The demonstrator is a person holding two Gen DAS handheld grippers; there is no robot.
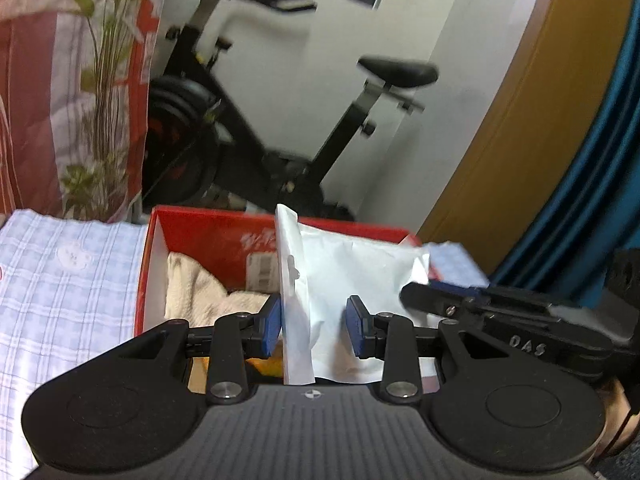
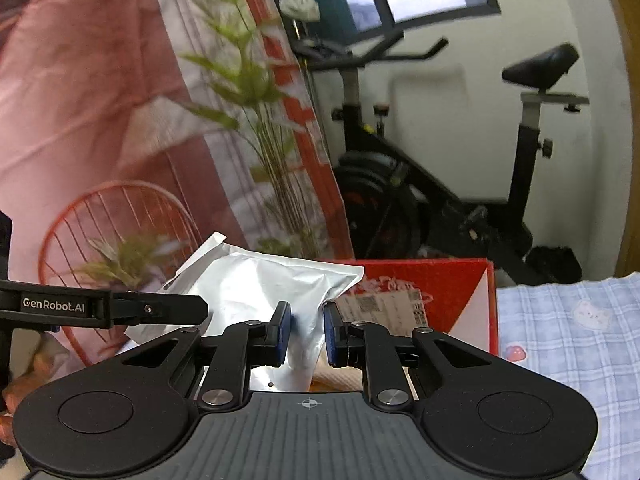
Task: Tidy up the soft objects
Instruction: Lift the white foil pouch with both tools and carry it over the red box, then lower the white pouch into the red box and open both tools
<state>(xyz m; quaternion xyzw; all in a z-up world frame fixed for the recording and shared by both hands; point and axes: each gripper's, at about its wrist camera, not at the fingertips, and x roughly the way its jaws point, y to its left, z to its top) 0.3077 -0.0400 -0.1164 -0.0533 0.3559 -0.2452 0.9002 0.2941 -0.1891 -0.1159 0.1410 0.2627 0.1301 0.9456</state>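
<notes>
A silver-white foil pouch hangs above an open red box, held by both grippers. In the left wrist view my left gripper has the pouch's sealed edge and puffed body between its blue pads. My right gripper's finger reaches the pouch's right corner. In the right wrist view my right gripper is shut on the lower part of the pouch, and the left gripper's finger lies across its left side. A cream towel lies inside the box.
The box stands on a bed with a pale blue checked sheet. Behind it an exercise bike stands against a white wall. A pink cloth with a plant print hangs at the left, and a wooden panel and a teal curtain stand at the right.
</notes>
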